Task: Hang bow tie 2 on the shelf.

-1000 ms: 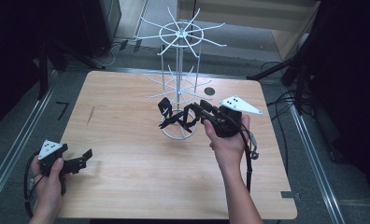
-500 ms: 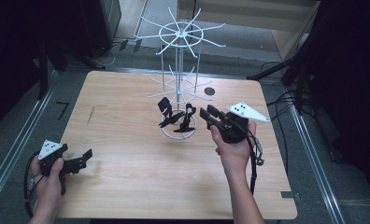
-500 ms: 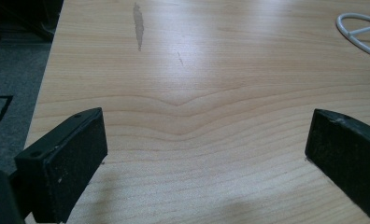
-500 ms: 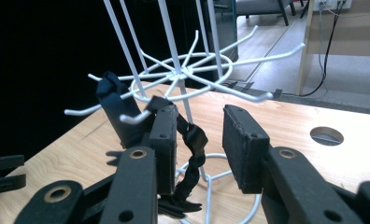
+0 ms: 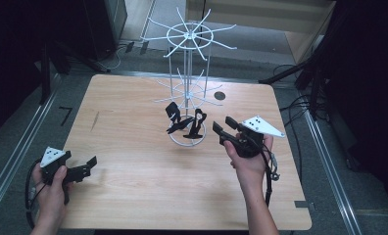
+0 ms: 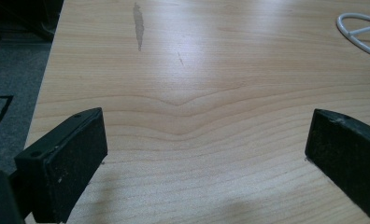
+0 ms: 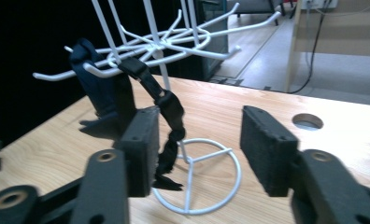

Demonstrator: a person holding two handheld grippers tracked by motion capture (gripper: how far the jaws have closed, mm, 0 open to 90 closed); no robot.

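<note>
A white wire rack (image 5: pixel 187 73) stands mid-table on a ring base (image 5: pixel 186 140), with two tiers of spokes. Black straps (image 5: pixel 174 113) hang from the lower spokes, one of them (image 5: pixel 198 123) on the right side. My right gripper (image 5: pixel 221 133) is just right of the base, open, with nothing between its jaws. In the right gripper view it (image 7: pixel 197 144) faces a hanging black strap (image 7: pixel 170 116) and a darker piece (image 7: pixel 101 88) behind it. My left gripper (image 5: pixel 88 166) rests open at the table's front left, shown wide open (image 6: pixel 206 140) over bare wood.
A round cable hole (image 5: pixel 219 95) sits in the wooden table (image 5: pixel 133 196) behind the rack on the right. The rack's ring base (image 6: pixel 360 25) shows at the left gripper view's top right. Floor rails and cables run past the table's sides.
My right gripper has drawn back from the rack's straps, towards the front right. The straps stay hanging on the spokes. The left gripper has not moved.
</note>
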